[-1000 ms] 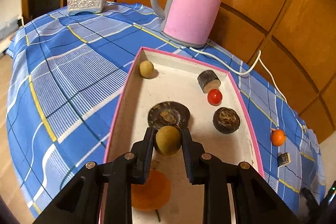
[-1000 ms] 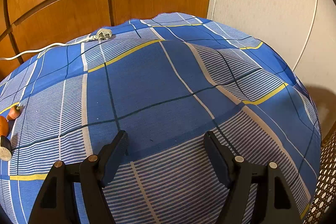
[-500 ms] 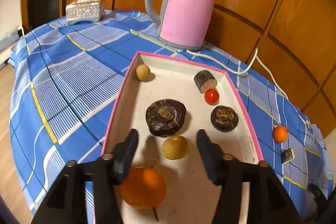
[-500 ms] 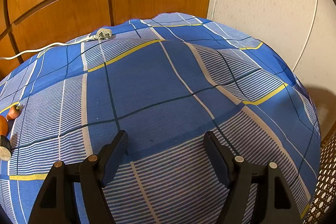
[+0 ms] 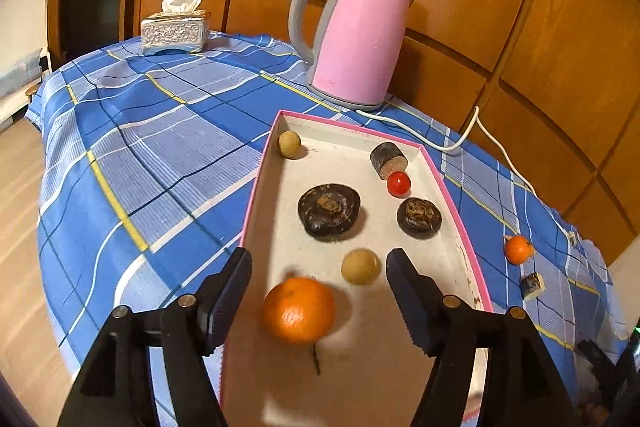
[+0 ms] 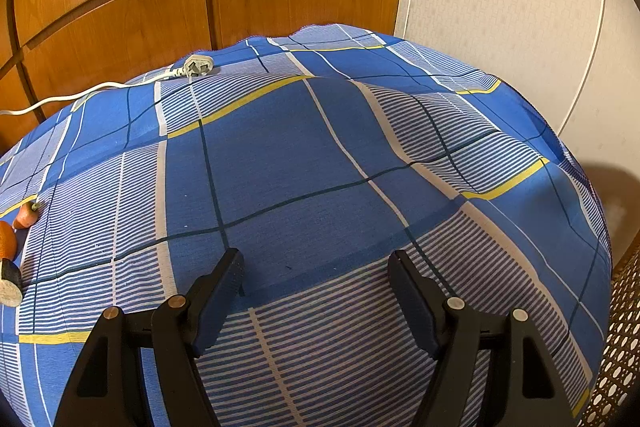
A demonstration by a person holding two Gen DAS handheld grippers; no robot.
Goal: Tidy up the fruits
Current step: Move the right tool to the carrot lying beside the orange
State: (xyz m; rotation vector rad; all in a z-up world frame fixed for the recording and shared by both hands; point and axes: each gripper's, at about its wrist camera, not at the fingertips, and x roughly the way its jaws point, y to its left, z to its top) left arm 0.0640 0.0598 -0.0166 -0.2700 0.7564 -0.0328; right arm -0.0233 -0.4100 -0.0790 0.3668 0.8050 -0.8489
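A pink-rimmed tray (image 5: 256, 195) lies on the blue checked cloth. In it rest an orange (image 5: 299, 309), two tan round fruits (image 5: 360, 266) (image 5: 289, 144), two dark flat fruits (image 5: 329, 209) (image 5: 419, 217), a small red fruit (image 5: 398, 183) and a dark cut piece (image 5: 387, 159). My left gripper (image 5: 318, 269) hovers over the tray's near end, its jaws opening; the nearer tan fruit lies loose on the tray floor between them, untouched. A small orange fruit (image 5: 518, 249) and a dark chunk (image 5: 532, 285) sit on the cloth to the right. My right gripper (image 6: 316, 271) stands open above bare cloth.
A pink kettle (image 5: 354, 35) stands behind the tray, its white cord (image 5: 460, 143) trailing right to a plug (image 6: 196, 67). A tissue box (image 5: 175, 31) sits at the far left. Wood panelling backs the table. At the right wrist view's left edge lie a small carrot-like piece (image 6: 26, 215), an orange (image 6: 6, 241) and a dark chunk (image 6: 10, 285).
My left gripper let go of the tan fruit, which now lies on the tray floor, and the jaws spread while the gripper drew back and up. The right gripper stayed still.
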